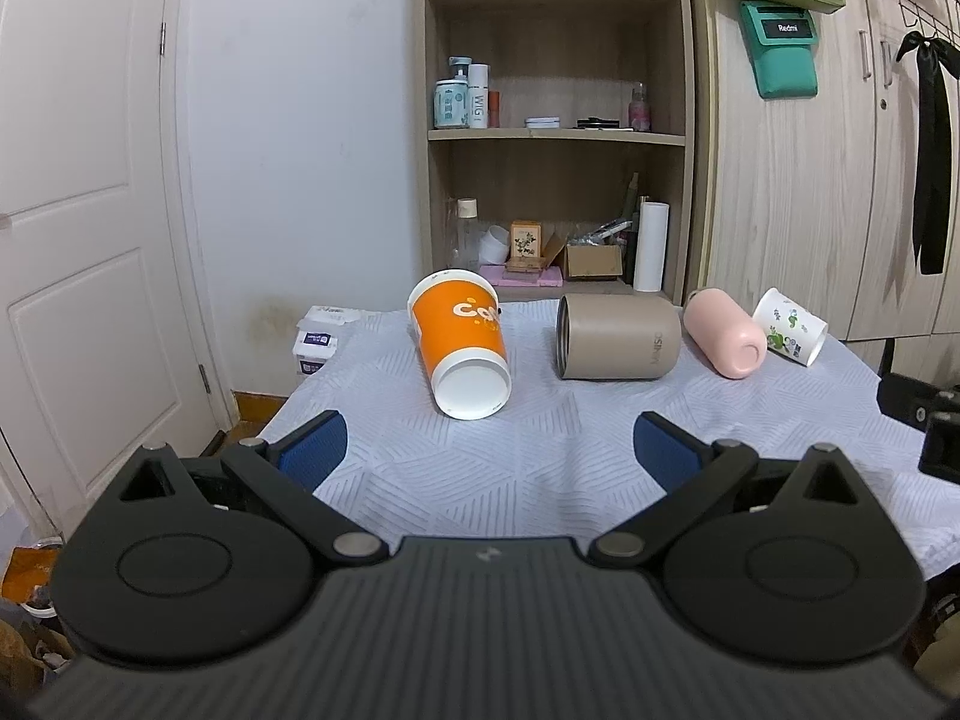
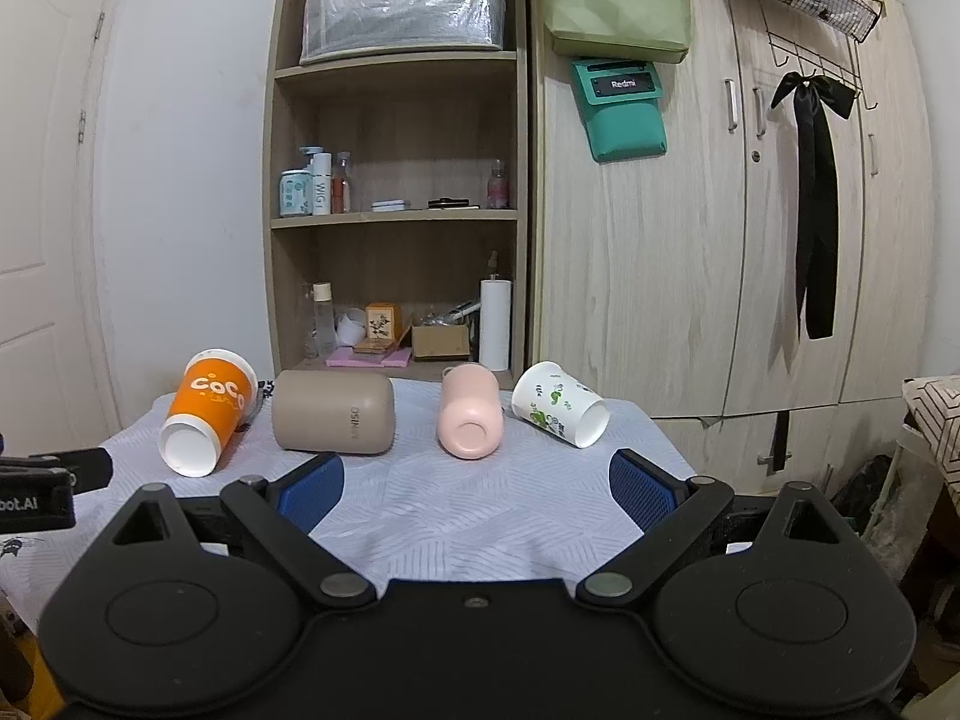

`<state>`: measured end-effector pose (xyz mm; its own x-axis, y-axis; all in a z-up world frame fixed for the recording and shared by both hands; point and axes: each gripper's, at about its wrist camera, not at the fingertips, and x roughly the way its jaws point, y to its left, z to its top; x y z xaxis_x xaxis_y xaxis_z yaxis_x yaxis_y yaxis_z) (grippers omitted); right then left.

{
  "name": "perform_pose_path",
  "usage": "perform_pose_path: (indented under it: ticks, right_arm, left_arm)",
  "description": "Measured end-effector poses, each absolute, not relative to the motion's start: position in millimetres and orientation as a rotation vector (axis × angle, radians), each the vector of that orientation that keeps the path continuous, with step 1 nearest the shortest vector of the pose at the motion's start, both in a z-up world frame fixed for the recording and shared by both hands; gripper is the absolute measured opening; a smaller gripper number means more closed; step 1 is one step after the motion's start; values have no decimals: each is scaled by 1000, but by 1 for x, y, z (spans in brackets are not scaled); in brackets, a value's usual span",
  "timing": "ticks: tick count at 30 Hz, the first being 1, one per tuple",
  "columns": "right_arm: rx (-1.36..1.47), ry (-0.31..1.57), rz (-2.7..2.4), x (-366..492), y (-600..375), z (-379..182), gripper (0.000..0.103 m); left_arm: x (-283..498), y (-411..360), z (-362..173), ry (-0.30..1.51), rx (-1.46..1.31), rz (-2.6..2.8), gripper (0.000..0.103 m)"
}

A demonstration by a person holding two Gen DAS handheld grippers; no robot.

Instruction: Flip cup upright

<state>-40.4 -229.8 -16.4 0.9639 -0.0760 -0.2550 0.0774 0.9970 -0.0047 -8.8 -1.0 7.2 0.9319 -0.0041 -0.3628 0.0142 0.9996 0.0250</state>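
Several cups lie on their sides in a row on the cloth-covered table (image 1: 540, 468): an orange paper cup (image 1: 459, 348) (image 2: 207, 420), a tan tumbler (image 1: 618, 337) (image 2: 333, 412), a pink cup (image 1: 723, 333) (image 2: 469, 418) and a white leaf-patterned cup (image 1: 789, 327) (image 2: 561, 403). My left gripper (image 1: 489, 450) is open and empty, hovering short of the orange cup and the tumbler. My right gripper (image 2: 477, 489) is open and empty, short of the pink cup.
A wooden shelf unit (image 1: 555, 138) with bottles and boxes stands behind the table, beside wardrobe doors (image 2: 750, 240). A white door (image 1: 78, 240) is on the left. Tissue packs (image 1: 315, 342) lie past the table's left corner. The other gripper's body shows at each view's edge (image 2: 42, 486).
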Motion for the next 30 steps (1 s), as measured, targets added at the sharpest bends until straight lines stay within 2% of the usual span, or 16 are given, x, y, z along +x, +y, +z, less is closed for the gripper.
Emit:
perform_pose_path:
  ticks: [9,12,30]
  right_arm:
    - [6,242,-67,-43,-229,-15,98]
    - [23,239,-62,-43,-231,-14,103]
    - [18,259,-77,-41,-230,-13,103]
  left_arm:
    - [-11,0,5,365,21,-9,103]
    - [-11,1,6,364,18,-8,103]
    - [-12,4,7,374,-10,-6,103]
